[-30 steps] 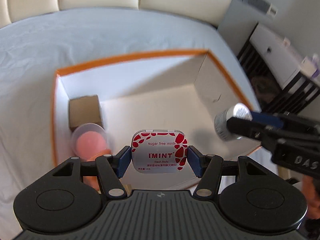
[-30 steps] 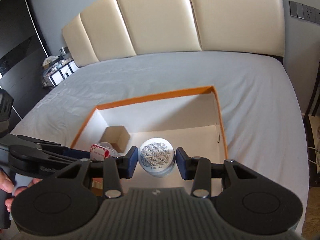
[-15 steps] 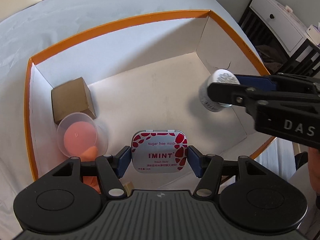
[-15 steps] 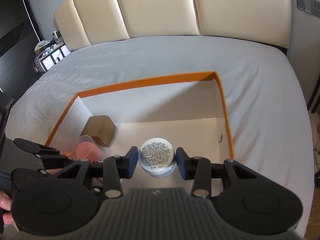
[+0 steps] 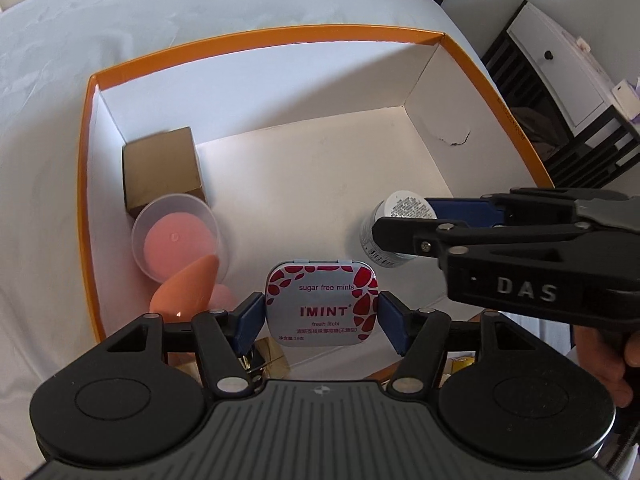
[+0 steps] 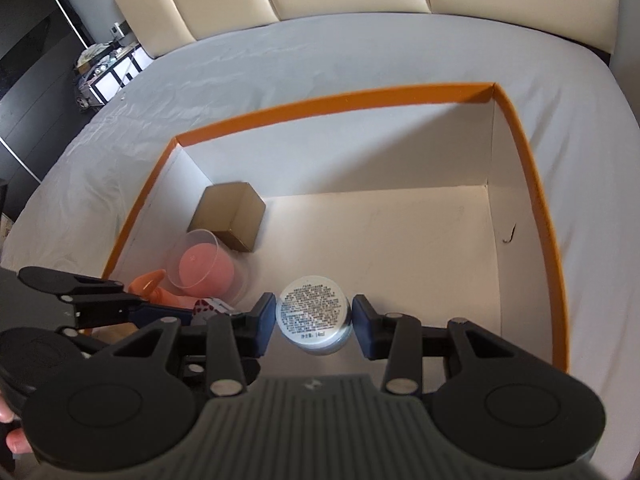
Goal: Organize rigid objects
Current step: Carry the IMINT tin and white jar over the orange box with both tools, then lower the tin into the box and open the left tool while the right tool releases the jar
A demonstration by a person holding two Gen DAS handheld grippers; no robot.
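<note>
My left gripper [image 5: 322, 322] is shut on a silver and red mint tin [image 5: 322, 303], held low inside an orange-rimmed white box [image 5: 256, 38]. My right gripper [image 6: 314, 320] is shut on a small round white jar [image 6: 314, 314], held inside the same box near its front; the jar also shows in the left wrist view [image 5: 394, 226]. The left gripper shows at the left of the right wrist view [image 6: 168, 312].
In the box's left part sit a brown cube box [image 5: 162, 170], a clear round tub with a pink lid [image 5: 178, 236] and an orange object [image 5: 186, 294]. The box rests on a white bed sheet [image 6: 280, 56]. A white and black cabinet [image 5: 560, 80] stands at right.
Both grippers have moved forward and down into the box with their objects. The box and its contents now look larger and closer.
</note>
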